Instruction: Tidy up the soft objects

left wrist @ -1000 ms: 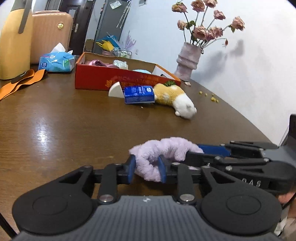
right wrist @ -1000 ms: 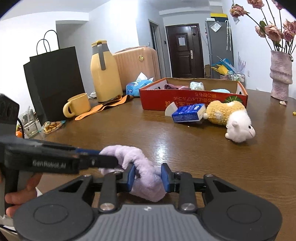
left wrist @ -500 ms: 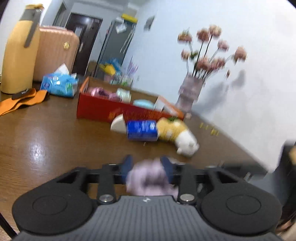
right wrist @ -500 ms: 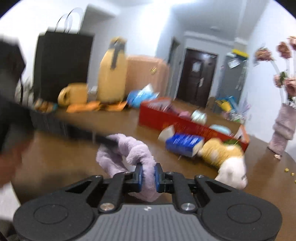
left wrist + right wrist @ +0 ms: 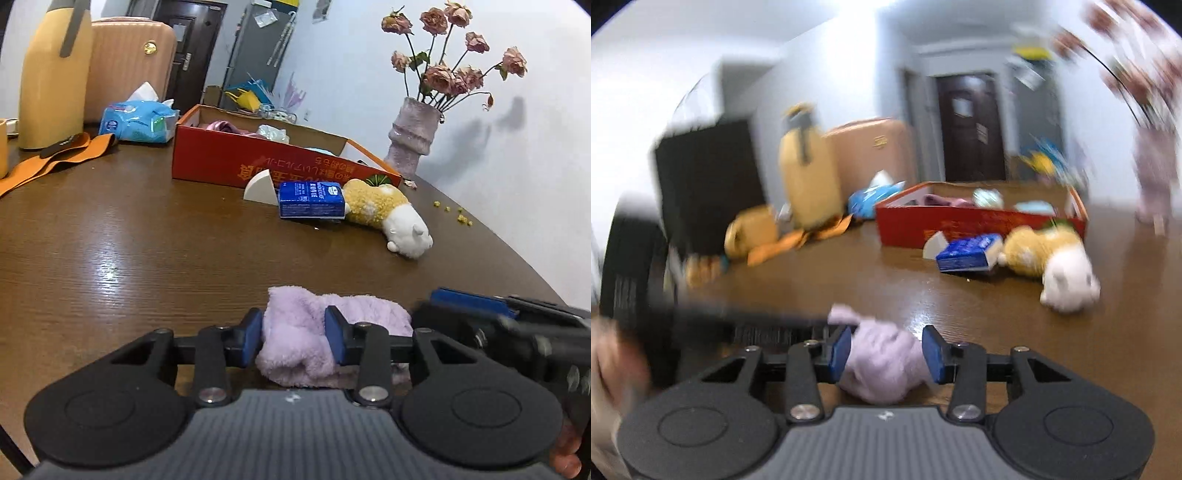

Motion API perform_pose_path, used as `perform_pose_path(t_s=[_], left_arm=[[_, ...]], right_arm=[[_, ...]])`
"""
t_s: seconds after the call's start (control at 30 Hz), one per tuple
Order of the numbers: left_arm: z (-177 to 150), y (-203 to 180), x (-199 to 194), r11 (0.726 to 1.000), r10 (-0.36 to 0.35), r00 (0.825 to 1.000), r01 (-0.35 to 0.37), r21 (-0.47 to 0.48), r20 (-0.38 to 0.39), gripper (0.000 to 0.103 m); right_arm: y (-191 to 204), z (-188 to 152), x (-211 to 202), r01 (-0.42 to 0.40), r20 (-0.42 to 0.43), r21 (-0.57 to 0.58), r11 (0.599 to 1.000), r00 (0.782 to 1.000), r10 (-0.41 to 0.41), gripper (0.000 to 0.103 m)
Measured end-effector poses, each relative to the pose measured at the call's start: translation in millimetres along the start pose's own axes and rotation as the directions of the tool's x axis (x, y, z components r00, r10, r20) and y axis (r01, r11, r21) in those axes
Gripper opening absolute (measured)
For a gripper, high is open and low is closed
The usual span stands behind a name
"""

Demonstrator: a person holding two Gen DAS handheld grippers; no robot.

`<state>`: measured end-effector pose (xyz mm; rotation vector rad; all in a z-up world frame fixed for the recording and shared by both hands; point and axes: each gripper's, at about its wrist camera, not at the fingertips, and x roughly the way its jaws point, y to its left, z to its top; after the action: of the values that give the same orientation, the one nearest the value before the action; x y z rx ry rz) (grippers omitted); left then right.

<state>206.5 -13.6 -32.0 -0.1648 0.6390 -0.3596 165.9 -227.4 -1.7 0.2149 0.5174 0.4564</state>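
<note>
Low over the brown table (image 5: 110, 236), the left gripper (image 5: 294, 334) is closing, pads pressing a lilac plush cloth (image 5: 314, 332) lying there. Meanwhile the right gripper (image 5: 886, 349) is opening around the cloth's other end, its right pad standing clear.

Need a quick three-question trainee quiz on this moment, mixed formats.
1. True or false: the plush toy lies inside the red box.
2. What lies between the white wedge and the plush toy? A) blue carton B) vase C) tissue pack
3. Name the soft thing between the fingers of both the left gripper and the right gripper.

Key
1. False: it lies on the table, in front of the box.
2. A.
3. The lilac fluffy cloth. The left jaws are closing on it and the right jaws are opening.
</note>
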Motion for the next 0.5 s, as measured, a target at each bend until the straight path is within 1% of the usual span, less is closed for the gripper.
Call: perform_pose_path(t_s=[0.03, 0.13, 0.2, 0.3, 0.37, 0.47, 0.5], left_arm=[[-1.2, -1.0, -1.3, 1.000, 0.009, 1.000, -0.009, 0.001, 0.005, 0.038], [-0.4, 0.4, -5.6, 1.000, 0.010, 1.000, -0.010, -0.005, 0.003, 0.038], [0.9, 5.7, -8.8, 1.000, -0.009, 1.000, 0.009, -0.014, -0.007, 0.039], [2.5, 15.8, -13.2, 0.996, -0.050, 0.999, 0.049, -0.068, -0.017, 0.044], [2.5, 16.5, -10.5, 0.996, -0.055, 0.998, 0.052, -0.078, -0.031, 0.047], [0.0, 13.6, -8.2, 0.996, -0.058, 0.998, 0.056, -0.063, -0.031, 0.046], [-0.7, 12.5, -8.4, 0.997, -0.060, 0.998, 0.058, -0.052, -0.027, 0.041]], right_arm=[[-0.4, -0.6, 7.3, 0.016, -0.012, 0.029, 0.999, 1.000, -0.016, 0.042], [3.3, -12.3, 30.0, 0.082, -0.057, 0.015, 0.996, 0.995, -0.081, 0.039], [-0.3, -19.1, 34.3, 0.077, -0.054, 0.048, 0.996, 0.996, -0.074, 0.038], [0.8, -24.0, 33.5, 0.088, -0.042, 0.024, 0.996, 0.995, -0.087, 0.039], [1.8, -25.5, 33.8, 0.092, -0.038, 0.016, 0.996, 0.995, -0.091, 0.039], [1.8, -24.8, 31.0, 0.089, -0.040, 0.022, 0.996, 0.995, -0.088, 0.039], [0.9, -24.3, 30.6, 0.086, -0.042, 0.027, 0.996, 0.996, -0.085, 0.039]])
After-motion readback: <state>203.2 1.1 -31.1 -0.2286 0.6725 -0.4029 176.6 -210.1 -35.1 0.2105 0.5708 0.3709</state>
